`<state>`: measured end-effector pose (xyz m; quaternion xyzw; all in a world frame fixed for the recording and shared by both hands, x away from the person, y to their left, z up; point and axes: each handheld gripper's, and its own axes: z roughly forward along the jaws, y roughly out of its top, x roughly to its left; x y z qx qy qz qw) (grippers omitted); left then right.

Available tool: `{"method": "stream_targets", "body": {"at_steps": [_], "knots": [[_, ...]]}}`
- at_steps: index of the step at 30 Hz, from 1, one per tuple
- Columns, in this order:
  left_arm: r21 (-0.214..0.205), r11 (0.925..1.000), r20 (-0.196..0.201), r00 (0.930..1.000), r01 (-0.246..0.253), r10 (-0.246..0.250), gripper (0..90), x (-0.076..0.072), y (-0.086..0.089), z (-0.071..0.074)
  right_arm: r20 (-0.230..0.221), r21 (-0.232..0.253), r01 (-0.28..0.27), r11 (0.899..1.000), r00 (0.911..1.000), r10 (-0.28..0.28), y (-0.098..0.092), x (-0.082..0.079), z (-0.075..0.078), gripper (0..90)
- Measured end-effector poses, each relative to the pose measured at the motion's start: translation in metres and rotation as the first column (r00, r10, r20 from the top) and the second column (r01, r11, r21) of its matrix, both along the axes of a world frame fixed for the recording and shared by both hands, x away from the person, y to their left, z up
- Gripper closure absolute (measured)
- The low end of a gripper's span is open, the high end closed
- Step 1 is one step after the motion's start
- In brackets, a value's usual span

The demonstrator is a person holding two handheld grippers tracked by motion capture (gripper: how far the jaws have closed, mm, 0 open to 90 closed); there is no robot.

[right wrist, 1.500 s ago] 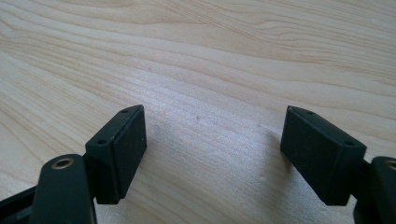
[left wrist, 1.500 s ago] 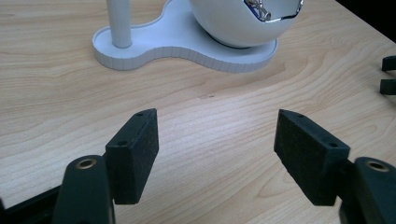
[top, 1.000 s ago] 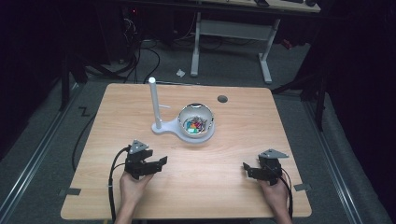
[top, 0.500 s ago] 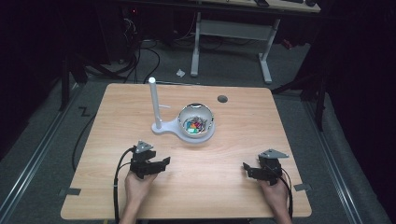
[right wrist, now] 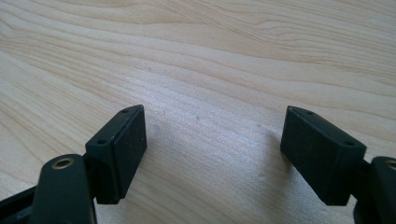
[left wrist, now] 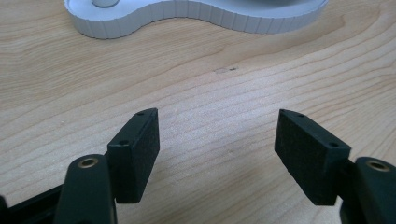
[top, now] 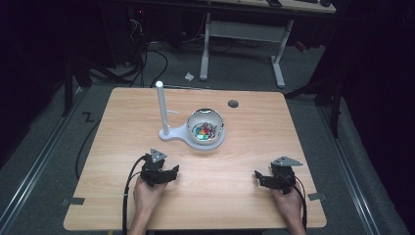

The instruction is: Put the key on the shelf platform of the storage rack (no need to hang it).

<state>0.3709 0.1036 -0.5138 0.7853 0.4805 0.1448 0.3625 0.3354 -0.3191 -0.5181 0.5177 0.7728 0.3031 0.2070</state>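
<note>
At the table's (top: 244, 205) middle stands a white bowl (top: 206, 128) of what look like small coloured pieces, on a white base (top: 182, 136) with an upright post (top: 161, 106). Nearer me, my left gripper (top: 169, 172) and right gripper (top: 259, 177) rest low, jaws spread wide, gripping nothing, well apart.

A bowl (top: 206, 129) sits mid-table (top: 244, 205) on a base (top: 182, 134), right of its post (top: 162, 107).

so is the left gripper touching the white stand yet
Apart. The left gripper view shows bare wood between the open left gripper and the white stand.
</note>
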Motion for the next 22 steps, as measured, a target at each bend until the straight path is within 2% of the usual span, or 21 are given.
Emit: {"method": "stream_targets", "body": {"at_steps": [5,9,13,16,22], "knots": [[0.0,0.9999,0.012,0.9999,-0.012,0.012,31.5,0.001,-0.001,-0.003,0.0,0.0,0.0,1.0,1.0,0.0,0.0,0.0,0.0,22.8],[0.025,0.9994,0.012,0.9996,-0.024,0.024,31.5,0.002,-0.001,-0.009,0.0,0.0,0.0,1.0,1.0,0.0,0.0,0.0,0.0,22.8],[0.031,0.999,0.039,0.9987,-0.032,0.031,31.3,-0.002,-0.002,-0.012,0.002,-0.001,-0.001,1.0,1.0,0.001,0.0,0.0,0.0,22.9],[0.067,0.9974,0.049,0.9985,-0.026,0.022,30.4,-0.006,-0.006,-0.012,0.002,-0.001,-0.001,1.0,1.0,0.001,0.0,0.0,0.0,22.9],[0.066,0.9975,0.048,0.9986,-0.027,0.024,29.3,-0.006,-0.006,-0.012,0.001,-0.001,-0.002,1.0,1.0,0.002,0.0,0.0,0.0,22.9]]}}
